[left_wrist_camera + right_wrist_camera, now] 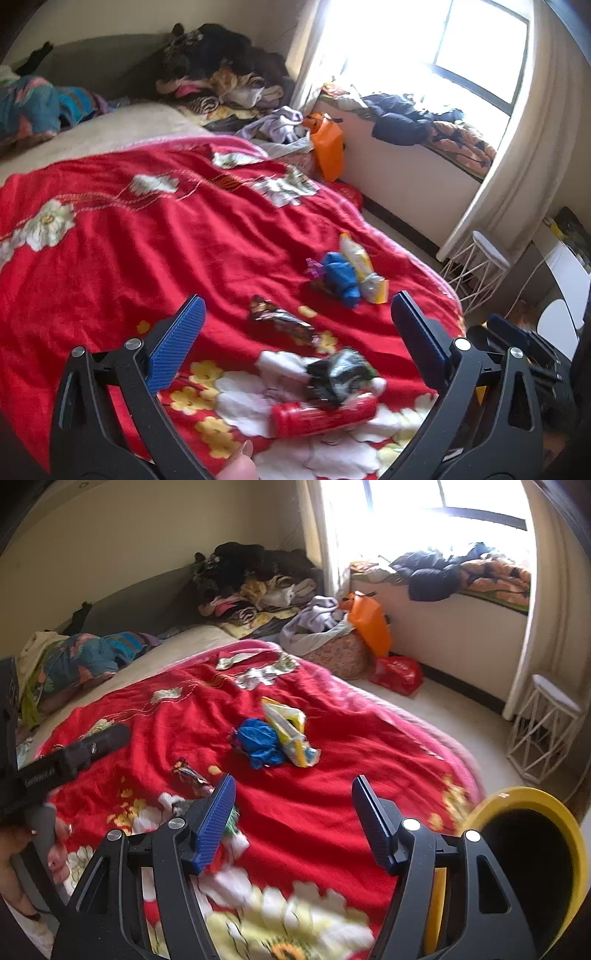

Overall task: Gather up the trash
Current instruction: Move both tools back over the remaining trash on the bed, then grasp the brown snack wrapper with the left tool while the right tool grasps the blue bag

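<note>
Lying crosswise just ahead of the spread, empty left tool (295, 325), red tube (325, 415) on bed (110, 258); right tool (293, 805) spread, farther

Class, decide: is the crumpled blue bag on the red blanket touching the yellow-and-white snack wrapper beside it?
Touching. In the right wrist view the blue bag presses against the yellow-and-white wrapper with no red blanket showing between them; the left wrist view agrees.

crumpled blue wrapper (260, 744) lying on red floral blanket (332, 716) | yellow snack packet (291, 734) touching it on right | red cylindrical tube (325, 415) lying nearer, crumpled black wrapper (338, 374) resting on it
</note>
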Available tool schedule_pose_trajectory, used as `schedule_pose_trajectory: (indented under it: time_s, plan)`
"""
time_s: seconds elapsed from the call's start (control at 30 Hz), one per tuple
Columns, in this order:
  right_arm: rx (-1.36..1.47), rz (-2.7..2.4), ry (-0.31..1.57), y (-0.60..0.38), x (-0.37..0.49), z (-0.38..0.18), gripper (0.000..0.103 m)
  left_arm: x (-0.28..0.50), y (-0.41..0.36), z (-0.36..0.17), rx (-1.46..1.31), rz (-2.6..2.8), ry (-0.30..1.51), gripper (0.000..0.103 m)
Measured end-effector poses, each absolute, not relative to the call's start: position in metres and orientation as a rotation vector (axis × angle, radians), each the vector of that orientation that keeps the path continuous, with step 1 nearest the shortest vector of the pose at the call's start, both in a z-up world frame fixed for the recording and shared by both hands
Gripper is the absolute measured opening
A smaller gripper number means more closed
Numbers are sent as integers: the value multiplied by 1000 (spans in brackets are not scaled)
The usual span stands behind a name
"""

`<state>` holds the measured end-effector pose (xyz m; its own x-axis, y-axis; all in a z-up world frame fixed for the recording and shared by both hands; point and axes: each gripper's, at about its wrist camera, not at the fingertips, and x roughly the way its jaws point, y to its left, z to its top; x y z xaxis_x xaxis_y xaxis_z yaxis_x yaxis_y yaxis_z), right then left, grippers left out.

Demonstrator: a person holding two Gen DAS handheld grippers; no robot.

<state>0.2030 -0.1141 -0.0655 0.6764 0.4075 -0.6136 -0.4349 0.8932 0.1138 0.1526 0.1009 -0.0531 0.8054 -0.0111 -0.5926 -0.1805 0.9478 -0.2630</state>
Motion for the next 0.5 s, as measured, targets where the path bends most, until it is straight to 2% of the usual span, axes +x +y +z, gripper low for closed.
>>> schedule_pose_trajectory:
  time_s: [0.13,0.5]
  plan:
    - [-33,511,724,-97,230,-76,62,158,116,-66,-360,93,668,92]
    - [-108,572,844,-45,282,-119,47,182,135,-95,-466,32,760,63]
